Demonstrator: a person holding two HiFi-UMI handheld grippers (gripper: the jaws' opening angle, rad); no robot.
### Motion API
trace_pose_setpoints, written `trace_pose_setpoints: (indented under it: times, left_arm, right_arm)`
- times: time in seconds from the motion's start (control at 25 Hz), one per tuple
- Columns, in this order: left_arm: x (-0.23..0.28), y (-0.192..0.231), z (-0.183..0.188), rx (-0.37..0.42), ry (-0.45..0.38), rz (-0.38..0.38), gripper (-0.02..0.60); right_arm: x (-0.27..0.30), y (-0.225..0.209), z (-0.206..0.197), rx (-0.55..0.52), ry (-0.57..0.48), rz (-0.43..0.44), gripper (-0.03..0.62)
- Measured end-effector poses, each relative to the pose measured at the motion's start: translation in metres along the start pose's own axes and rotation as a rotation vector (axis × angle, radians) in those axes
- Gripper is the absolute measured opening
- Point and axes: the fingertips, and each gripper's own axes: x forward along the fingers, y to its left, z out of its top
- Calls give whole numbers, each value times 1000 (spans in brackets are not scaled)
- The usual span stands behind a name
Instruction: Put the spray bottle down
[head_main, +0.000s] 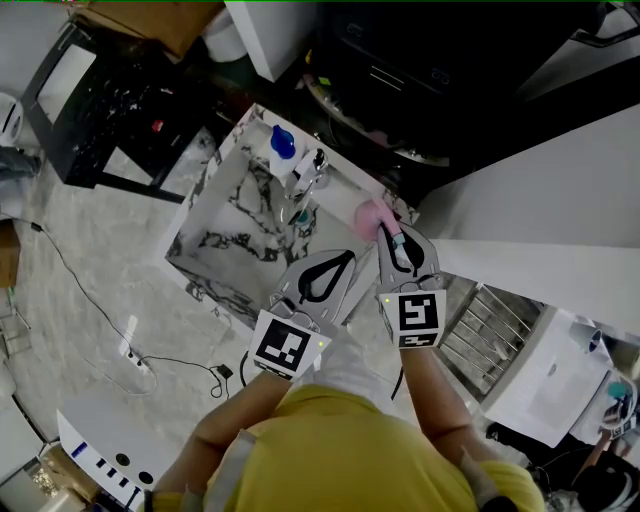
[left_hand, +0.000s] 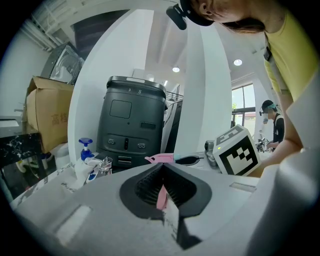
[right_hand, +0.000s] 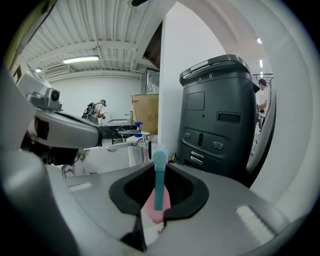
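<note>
Spray bottle (head_main: 371, 214), clamped in the right gripper (head_main: 394, 240), hung with its pink body past the jaw tips, above the sink's (head_main: 240, 225) right rim; left gripper (head_main: 330, 275) waited alongside, jaws together.

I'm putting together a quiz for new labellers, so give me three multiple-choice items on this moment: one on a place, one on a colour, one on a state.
1. Where does the blue-topped pump bottle stand?
A. on the rim of the sink, by the tap
B. on the floor
C. on a cardboard box

2. What colour is the body of the spray bottle?
A. green
B. pink
C. black

3. How do the jaws of the right gripper stand?
A. wide apart and empty
B. closed on a cable
C. closed on the spray bottle

Key:
1. A: the head view shows it on the rim, next to the tap.
2. B: its body is pink, with a teal top.
3. C: the right gripper view shows the bottle clamped between them.
</note>
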Motion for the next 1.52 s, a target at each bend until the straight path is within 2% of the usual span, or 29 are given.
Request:
trace_pose_setpoints:
  times: [0.16,0.4,0.76,0.84,0.96,1.16,1.36,1.52]
  left_arm:
    - [-2,0,-1,-2,3,2,6]
    - [-7,-4,0,-2,-1,-3,6]
    - [-24,-17,12,5,-31,-14,6]
    - [-29,-20,16,17,-48,-14,6]
    - [-36,-28,27,32,-76,-25,6]
    - [-56,-43,43,43,-100,-40,6]
    - [-76,-44,66,60,-157,-18,6]
    - [-91,-44,85,74,-202,2,6]
  right_arm:
    - [-1,-1,1,-7,2,-4,76]
    - [-5,-1,5,-9,-2,-33,178]
    - [-36,0,20,-14,-37,-90,193]
    - [-49,1,23,-16,-54,-112,188]
    - [-70,2,34,-27,-85,-145,139]
    - [-110,12,49,-13,-129,-195,4]
    - [-140,23,69,41,-203,-205,0]
    - [-161,31,90,42,-259,-204,0]
